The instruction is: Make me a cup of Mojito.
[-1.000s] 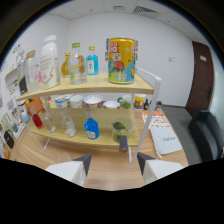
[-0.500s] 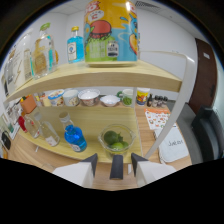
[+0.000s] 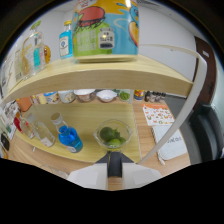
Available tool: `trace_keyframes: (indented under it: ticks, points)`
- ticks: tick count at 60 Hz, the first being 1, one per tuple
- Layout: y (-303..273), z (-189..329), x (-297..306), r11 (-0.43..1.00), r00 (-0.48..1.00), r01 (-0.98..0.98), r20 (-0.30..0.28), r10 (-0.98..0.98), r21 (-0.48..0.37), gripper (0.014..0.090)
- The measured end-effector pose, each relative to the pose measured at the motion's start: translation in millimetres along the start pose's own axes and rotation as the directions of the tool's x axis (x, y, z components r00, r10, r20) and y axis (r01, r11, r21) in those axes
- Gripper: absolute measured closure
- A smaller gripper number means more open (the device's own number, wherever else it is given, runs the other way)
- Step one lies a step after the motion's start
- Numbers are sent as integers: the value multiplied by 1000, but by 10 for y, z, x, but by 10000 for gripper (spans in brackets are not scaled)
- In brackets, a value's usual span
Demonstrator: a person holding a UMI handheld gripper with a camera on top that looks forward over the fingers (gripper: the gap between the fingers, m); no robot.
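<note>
While the two white fingers of the gripper sit at the bottom centre with only a narrow gap between them, holding nothing, the shelf unit fills the frame. At lower left stand two clear glass bottles and one blue bottle. Just ahead of the fingers, one clear glass bowl of green limes rests on the pale wooden lower shelf. Behind, about five small bowls line up, contents unclear. One colourful printed tin, top centre, is cut off.
</note>
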Motion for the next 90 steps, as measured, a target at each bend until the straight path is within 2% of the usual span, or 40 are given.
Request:
trace_keyframes:
  ticks: [5, 16, 30, 43, 50, 55, 62, 74, 83, 90]
  points:
    - [-26, -49, 51, 1000, 999, 14, -36, -13, 20, 879]
    - [-92, -381, 1, 997, 998, 4, -58, 0, 72, 880]
    - [235, -805, -434, 997, 999, -9, -35, 12, 77, 880]
    - [637, -781, -909, 997, 999, 38, -39, -35, 65, 881]
    - [692, -725, -1031, 990, 992, 107, -75, -100, 93, 881]
    - [655, -700, -1053, 970, 973, 209, -125, -194, 127, 881]
    - [543, -682, -990, 892, 890, 427, -245, -385, 149, 881]
    - [317, -652, -811, 641, 595, 765, -459, -660, 68, 882]
    - [177, -664, -894, 370, 316, 929, -535, -784, 6, 884]
    - [87, -686, -979, 156, 97, 987, -594, -799, -48, 883]
